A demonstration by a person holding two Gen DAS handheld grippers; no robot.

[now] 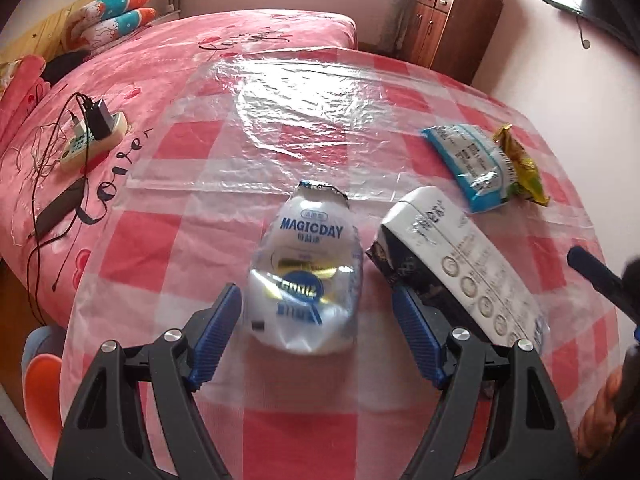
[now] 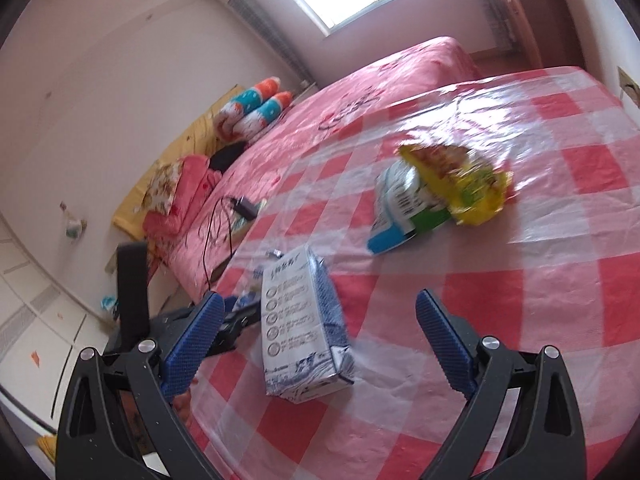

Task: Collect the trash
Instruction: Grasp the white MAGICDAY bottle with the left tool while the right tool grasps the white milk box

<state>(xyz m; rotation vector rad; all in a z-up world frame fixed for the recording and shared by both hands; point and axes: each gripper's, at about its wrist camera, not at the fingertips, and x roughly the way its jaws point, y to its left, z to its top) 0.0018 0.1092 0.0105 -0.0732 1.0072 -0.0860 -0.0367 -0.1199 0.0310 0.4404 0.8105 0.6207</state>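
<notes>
A white and blue MAGICDAY snack bag [image 1: 306, 268] lies on the checked table cover, between the open fingers of my left gripper [image 1: 320, 316], which is not closed on it. A white and blue carton [image 1: 456, 264] lies on its side just right of the bag. The carton also shows in the right wrist view [image 2: 300, 324], between the open fingers of my right gripper [image 2: 320, 336]. A blue and white wrapper [image 1: 468, 164] and a yellow wrapper [image 1: 520, 168] lie further off; both show in the right wrist view, blue one [image 2: 400, 208], yellow one [image 2: 456, 176].
The table has a red and white checked plastic cover [image 1: 328, 440]. A clear plastic sheet [image 1: 312, 112] lies on its far part. A pink bed [image 1: 168, 56] stands beyond, with a power strip and cables [image 1: 92, 136]. A wooden cabinet [image 1: 452, 20] stands at the back right.
</notes>
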